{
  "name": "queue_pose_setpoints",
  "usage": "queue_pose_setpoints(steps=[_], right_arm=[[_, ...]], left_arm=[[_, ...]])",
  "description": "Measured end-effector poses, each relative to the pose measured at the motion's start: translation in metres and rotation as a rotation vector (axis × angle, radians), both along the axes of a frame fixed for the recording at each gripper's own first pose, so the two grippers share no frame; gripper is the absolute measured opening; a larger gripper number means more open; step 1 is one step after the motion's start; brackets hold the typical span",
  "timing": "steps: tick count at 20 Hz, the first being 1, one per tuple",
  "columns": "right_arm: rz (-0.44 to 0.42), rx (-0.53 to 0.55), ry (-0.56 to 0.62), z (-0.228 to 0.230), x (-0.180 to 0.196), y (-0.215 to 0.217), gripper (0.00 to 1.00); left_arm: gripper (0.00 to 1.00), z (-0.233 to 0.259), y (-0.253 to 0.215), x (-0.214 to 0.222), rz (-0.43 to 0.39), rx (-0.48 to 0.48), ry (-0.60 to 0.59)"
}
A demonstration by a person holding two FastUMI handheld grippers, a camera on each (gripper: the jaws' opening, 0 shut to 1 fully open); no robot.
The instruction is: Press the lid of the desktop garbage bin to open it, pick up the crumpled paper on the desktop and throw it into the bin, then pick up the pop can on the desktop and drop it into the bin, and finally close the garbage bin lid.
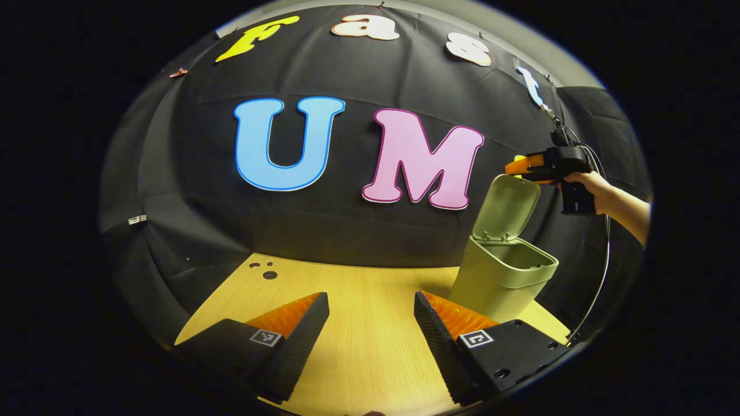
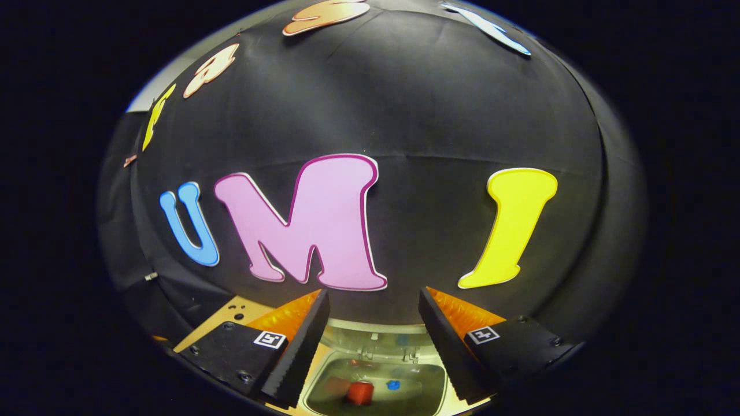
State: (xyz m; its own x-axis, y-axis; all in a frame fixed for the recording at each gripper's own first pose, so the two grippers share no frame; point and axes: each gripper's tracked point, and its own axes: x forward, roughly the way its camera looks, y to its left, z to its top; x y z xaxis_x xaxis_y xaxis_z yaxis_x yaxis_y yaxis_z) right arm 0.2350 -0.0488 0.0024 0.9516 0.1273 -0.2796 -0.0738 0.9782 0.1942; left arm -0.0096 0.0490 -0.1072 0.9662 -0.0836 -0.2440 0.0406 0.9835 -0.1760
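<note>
The green desktop bin (image 1: 502, 280) stands on the wooden table (image 1: 370, 346) at the right in the left gripper view. Its lid (image 1: 509, 205) is up, nearly upright. My right gripper (image 1: 518, 166), held by a hand (image 1: 595, 188), hovers at the lid's top edge. In the right gripper view my right gripper (image 2: 373, 315) is open with nothing between its fingers. Below it lies the bin's glossy green hollow (image 2: 376, 375), with a red thing (image 2: 359, 392), apparently the pop can, and a small blue spot (image 2: 393, 384) in it. My left gripper (image 1: 370, 315) is open and empty, low over the table, left of the bin.
A cable (image 1: 601, 271) hangs from the right gripper down past the bin's right side. Small dark holes (image 1: 269, 274) mark the table's far left corner. The black cloth wall closes in right behind the table and the bin.
</note>
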Motion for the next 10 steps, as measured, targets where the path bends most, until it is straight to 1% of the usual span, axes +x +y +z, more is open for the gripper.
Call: queue_pose_setpoints(steps=[6, 10], right_arm=[[0.025, 0.005, 0.047, -0.013, -0.027, 0.001, 0.99], [0.051, 0.028, 0.104, -0.025, -0.044, 0.004, 0.99]], left_arm=[[0.96, 0.002, -0.007, 0.002, -0.025, 0.005, -0.008], [0.96, 0.002, -0.01, 0.003, -0.036, 0.008, -0.008]])
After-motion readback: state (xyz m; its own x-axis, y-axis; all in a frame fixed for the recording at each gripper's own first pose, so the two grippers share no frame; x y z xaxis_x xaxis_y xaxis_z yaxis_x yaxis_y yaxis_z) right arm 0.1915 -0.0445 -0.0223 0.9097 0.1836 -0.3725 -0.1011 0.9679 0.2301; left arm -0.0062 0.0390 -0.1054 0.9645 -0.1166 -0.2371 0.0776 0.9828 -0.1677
